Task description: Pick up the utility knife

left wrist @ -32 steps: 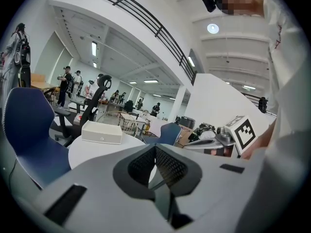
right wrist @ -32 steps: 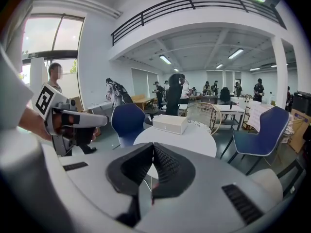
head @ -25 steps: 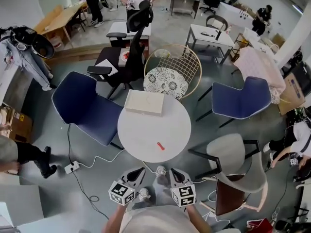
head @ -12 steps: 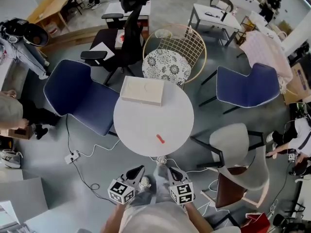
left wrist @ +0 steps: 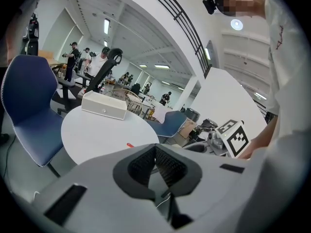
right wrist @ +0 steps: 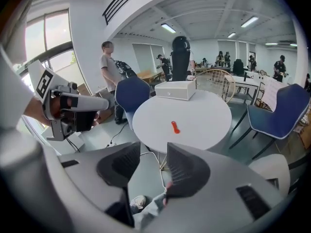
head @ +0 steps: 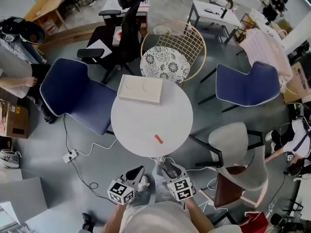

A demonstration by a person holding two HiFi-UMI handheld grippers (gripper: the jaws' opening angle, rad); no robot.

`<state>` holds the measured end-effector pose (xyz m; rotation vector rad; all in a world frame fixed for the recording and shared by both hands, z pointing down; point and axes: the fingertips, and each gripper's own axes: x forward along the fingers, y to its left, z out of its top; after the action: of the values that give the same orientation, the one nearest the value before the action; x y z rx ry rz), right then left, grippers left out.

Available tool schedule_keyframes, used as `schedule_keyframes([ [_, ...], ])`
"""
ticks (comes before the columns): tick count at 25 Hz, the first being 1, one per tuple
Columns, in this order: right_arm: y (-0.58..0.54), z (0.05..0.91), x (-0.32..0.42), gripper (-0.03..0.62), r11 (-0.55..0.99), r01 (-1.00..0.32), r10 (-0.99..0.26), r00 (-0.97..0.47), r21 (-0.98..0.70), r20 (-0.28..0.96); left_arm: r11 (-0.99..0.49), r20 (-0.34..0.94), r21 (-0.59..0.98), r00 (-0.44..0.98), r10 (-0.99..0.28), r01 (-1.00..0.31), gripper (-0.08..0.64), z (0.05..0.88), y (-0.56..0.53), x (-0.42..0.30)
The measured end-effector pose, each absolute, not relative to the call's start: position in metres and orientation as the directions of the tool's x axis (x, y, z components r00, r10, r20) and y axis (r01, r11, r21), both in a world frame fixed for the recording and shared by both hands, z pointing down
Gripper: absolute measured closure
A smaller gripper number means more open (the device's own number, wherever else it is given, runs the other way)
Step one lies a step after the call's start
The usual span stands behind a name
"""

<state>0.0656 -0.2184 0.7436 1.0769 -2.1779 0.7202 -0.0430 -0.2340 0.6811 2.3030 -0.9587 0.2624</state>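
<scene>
Since the earlier view the right gripper (right wrist: 153, 160) has just been opening its jaws, which now stand wide apart with only floor between them. The left gripper (left wrist: 155, 154) has its pads clenched together on nothing, and both hang just off the near edge of the round white table (head: 141, 123). The red utility knife (head: 159, 139) lies untouched on the table's near half, well apart from both grippers, with a white box (head: 141, 89) at the table's far edge. I judge the pickup barely begun, with the reach over the table, the closing on the knife and the lift all left.
</scene>
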Motion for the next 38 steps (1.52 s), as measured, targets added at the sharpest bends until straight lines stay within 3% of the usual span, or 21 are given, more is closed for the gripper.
schedule_keyframes([
  [38, -0.342, 0.841, 0.048, 0.459, 0.546, -0.834, -0.399, -0.339, -0.077, 0.852, -0.437, 0.466, 0.475, 0.639, -0.611, -0.764, 0.548, 0.692, -0.203, -0.074],
])
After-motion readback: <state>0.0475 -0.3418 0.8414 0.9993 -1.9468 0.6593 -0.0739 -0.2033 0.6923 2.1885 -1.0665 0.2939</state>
